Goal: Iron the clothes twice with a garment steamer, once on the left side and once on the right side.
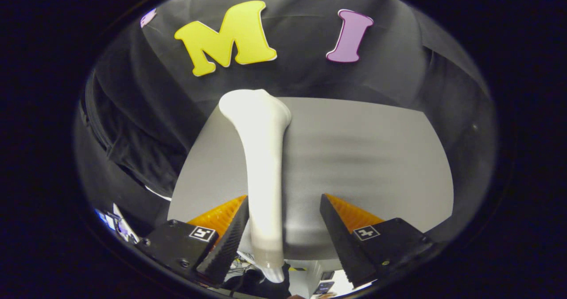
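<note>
In the gripper view, the claw [283,228] has its two fingers apart. The white garment steamer [262,166] stands between them, its handle lying against the left finger [226,237], while a clear gap separates it from the right finger [341,237]. Its wider head reaches ahead, over the grey worktop [376,157]. Behind the worktop hangs the black cloth wall [305,68].
</note>
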`<state>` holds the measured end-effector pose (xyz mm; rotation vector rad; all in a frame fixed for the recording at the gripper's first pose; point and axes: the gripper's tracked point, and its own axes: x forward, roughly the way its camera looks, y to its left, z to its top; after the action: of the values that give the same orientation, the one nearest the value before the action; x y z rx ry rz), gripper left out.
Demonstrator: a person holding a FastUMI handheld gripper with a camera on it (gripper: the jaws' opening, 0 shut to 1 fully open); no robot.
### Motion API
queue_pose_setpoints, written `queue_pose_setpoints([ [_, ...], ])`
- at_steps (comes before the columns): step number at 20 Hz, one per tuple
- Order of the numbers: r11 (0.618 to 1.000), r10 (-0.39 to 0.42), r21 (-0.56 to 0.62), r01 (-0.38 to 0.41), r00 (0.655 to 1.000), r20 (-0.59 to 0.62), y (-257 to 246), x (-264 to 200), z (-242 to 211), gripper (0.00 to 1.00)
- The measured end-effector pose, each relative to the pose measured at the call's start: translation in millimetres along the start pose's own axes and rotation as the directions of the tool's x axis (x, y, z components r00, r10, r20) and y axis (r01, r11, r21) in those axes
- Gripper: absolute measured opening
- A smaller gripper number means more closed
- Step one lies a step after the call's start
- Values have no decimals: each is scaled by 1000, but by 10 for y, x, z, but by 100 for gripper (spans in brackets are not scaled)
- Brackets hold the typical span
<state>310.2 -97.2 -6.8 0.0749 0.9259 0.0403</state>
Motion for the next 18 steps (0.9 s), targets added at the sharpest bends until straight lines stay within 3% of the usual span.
queue_pose_setpoints([
  [5,1000,10,14,-9,997,-81,83,148,-27,81],
  [6,1000,-1,8,2,997,-82,97,102,-19,71],
  [7,1000,-28,5,28,996,-84,94,105,-25,70],
  [10,996,-73,-57,69,995,-71,115,113,-68,42],
  [14,997,-78,-28,78,997,-11,194,155,-13,34],
  [18,999,7,36,-9,999,39,430,-55,-98,30],
])
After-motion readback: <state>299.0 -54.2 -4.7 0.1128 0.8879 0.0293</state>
